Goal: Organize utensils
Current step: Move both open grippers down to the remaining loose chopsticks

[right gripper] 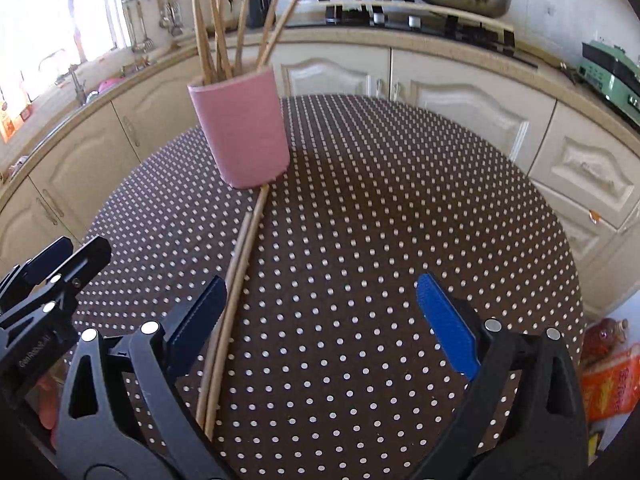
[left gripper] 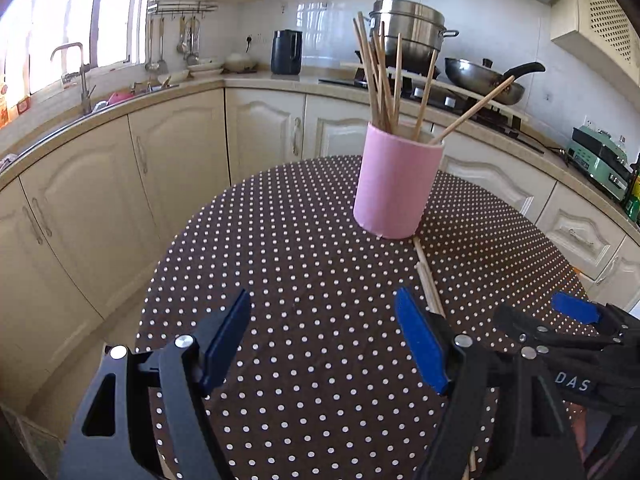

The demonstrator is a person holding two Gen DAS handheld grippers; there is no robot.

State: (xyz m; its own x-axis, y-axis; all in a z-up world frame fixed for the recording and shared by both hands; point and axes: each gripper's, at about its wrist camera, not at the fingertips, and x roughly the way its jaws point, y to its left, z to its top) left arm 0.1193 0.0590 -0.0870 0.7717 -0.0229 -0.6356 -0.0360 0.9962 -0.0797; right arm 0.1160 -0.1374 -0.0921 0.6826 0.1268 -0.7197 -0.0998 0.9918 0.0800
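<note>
A pink cup (left gripper: 396, 184) stands on the dotted round table (left gripper: 300, 264) with several wooden chopsticks (left gripper: 384, 76) upright in it. It also shows in the right wrist view (right gripper: 244, 128), chopsticks (right gripper: 224, 28) in it. Two loose chopsticks (right gripper: 236, 280) lie on the table, running from the cup's base toward me; they also show in the left wrist view (left gripper: 427, 280). My left gripper (left gripper: 324, 320) is open and empty, left of the loose chopsticks. My right gripper (right gripper: 320, 304) is open and empty, with its left finger (right gripper: 200, 312) next to them.
The table (right gripper: 400, 220) stands in a kitchen with cream cabinets (left gripper: 160, 152) around it. A stove with a steel pot (left gripper: 408, 28) and a wok (left gripper: 484, 76) is behind the cup. A sink (left gripper: 80, 92) is at the left. An orange packet (right gripper: 612, 384) lies off the table's right edge.
</note>
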